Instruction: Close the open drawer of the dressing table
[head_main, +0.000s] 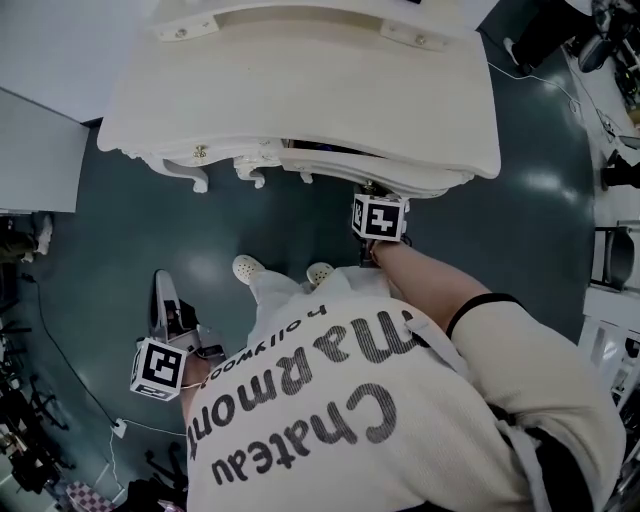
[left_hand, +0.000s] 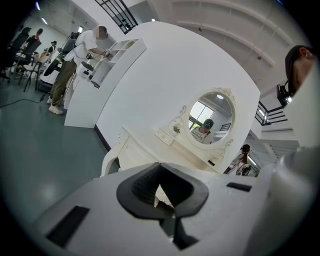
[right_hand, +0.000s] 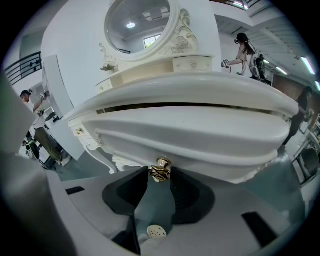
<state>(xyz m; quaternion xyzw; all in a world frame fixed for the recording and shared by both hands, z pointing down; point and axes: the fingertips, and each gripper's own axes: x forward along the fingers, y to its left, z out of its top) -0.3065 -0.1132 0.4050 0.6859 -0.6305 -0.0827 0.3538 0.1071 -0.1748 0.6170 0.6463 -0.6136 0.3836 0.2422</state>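
The cream dressing table (head_main: 300, 90) stands at the top of the head view. Its drawer (right_hand: 190, 135) is out a little, with a dark gap under the tabletop. My right gripper (right_hand: 161, 173) points down at the drawer front, its jaws closed on the gold drawer knob (right_hand: 161, 169). In the head view this gripper's marker cube (head_main: 378, 217) sits just under the table edge and hides the fingertips. My left gripper (head_main: 163, 290) hangs at the lower left over the floor, far from the table. Its tips meet with nothing between them (left_hand: 160, 167).
The person's white shoes (head_main: 248, 268) stand on the dark green floor in front of the table. A white cabinet (head_main: 30, 150) is at the left, with cables and equipment at the right edge (head_main: 610, 120). The oval mirror (left_hand: 210, 117) and other people (left_hand: 75, 65) appear farther off.
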